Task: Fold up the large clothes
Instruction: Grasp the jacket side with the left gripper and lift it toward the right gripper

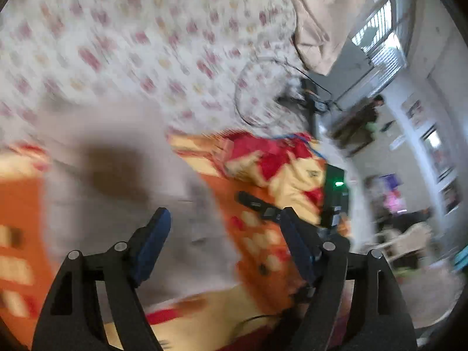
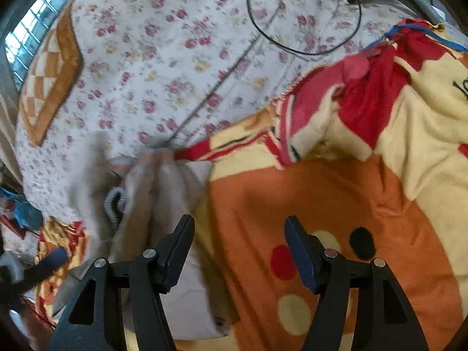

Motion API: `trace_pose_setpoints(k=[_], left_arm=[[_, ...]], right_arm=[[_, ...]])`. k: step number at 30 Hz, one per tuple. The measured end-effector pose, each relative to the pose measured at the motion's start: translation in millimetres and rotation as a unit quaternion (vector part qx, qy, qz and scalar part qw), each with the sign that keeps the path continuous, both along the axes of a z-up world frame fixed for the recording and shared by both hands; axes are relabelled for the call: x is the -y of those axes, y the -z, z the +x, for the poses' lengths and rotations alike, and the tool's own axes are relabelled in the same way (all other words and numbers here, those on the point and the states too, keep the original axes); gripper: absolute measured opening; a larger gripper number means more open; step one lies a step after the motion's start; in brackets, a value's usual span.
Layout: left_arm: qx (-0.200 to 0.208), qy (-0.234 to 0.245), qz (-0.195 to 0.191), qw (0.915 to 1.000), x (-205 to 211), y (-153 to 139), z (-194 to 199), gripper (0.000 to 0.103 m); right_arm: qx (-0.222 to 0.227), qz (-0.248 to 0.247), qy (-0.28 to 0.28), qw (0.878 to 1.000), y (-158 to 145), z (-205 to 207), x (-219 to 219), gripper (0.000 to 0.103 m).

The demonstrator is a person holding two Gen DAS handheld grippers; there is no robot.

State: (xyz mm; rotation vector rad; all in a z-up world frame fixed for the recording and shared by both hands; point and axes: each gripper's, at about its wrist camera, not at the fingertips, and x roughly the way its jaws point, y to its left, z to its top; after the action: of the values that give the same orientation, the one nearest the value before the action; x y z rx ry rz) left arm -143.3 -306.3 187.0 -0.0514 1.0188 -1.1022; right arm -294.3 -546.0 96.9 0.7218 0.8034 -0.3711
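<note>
A beige-grey garment [image 2: 163, 193] lies crumpled on the bed, with a ribbed grey cuff or collar [image 2: 114, 201] showing. In the left wrist view it is a blurred pale cloth [image 1: 122, 175] spread below and ahead of the fingers. My left gripper [image 1: 225, 222] is open and empty above the cloth. My right gripper [image 2: 238, 228] is open and empty, its left finger [image 2: 178, 248] over the garment's right edge. The left gripper also shows blurred at the lower left of the right wrist view [image 2: 44, 266].
An orange, red and cream blanket [image 2: 336, 204] lies under and right of the garment. A floral sheet [image 2: 175, 58] covers the bed, with a black cable loop [image 2: 304, 51] and an orange checked pillow [image 2: 49, 79]. The other gripper's body with a green light [image 1: 336, 196] is at right.
</note>
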Motion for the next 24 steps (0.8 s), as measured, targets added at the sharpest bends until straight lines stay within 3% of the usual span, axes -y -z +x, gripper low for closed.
trace_pose_setpoints(k=[3,5,8,12,14,16,17,18,19,21,24], left_arm=[[0.057,-0.070,0.060,0.9941,-41.5,10.2,8.3,0.080],[0.057,-0.084,0.087,0.9910,-56.0,31.8,11.3,0.080],[0.028,-0.085,0.122,0.9885,-68.0,70.0,9.3,0.080],[0.021,-0.067,0.144,0.9871,-61.3,104.6,-9.4,0.080],[0.027,-0.049,0.160,0.9855,-57.1,114.9,-22.4,0.080],[0.063,-0.039,0.188,0.9794,-50.6,121.3,-34.3,0.080],[0.083,-0.034,0.208,0.9739,-47.9,125.4,-38.6,0.080],[0.089,-0.035,0.218,0.9712,-47.1,127.7,-38.7,0.080],[0.085,-0.044,0.223,0.9701,-51.4,130.6,-37.2,0.079],[0.051,-0.066,0.203,0.9757,-65.9,130.8,-30.3,0.079],[0.017,-0.092,0.160,0.9827,-90.8,126.8,-23.0,0.080]], right_arm=[[0.034,0.017,-0.030,0.999,-7.7,1.4,-14.8,0.067],[0.057,0.033,-0.062,0.996,-13.5,8.2,-28.4,0.072],[0.082,0.065,-0.115,0.988,-16.4,22.3,-51.1,0.079],[0.061,0.056,-0.150,0.985,-7.0,49.2,-81.0,0.084],[0.045,0.062,-0.162,0.984,4.0,63.7,-93.2,0.084],[0.035,0.045,-0.180,0.982,9.7,76.2,-106.6,0.085],[0.031,0.026,-0.184,0.982,10.4,79.0,-111.4,0.070],[0.025,0.004,-0.179,0.983,10.1,80.3,-114.2,0.048],[0.021,-0.007,-0.177,0.984,7.2,77.7,-115.6,0.016],[0.044,0.003,-0.187,0.981,-4.4,63.8,-112.6,0.013],[0.053,-0.048,-0.198,0.978,-29.0,28.3,-113.1,0.010]])
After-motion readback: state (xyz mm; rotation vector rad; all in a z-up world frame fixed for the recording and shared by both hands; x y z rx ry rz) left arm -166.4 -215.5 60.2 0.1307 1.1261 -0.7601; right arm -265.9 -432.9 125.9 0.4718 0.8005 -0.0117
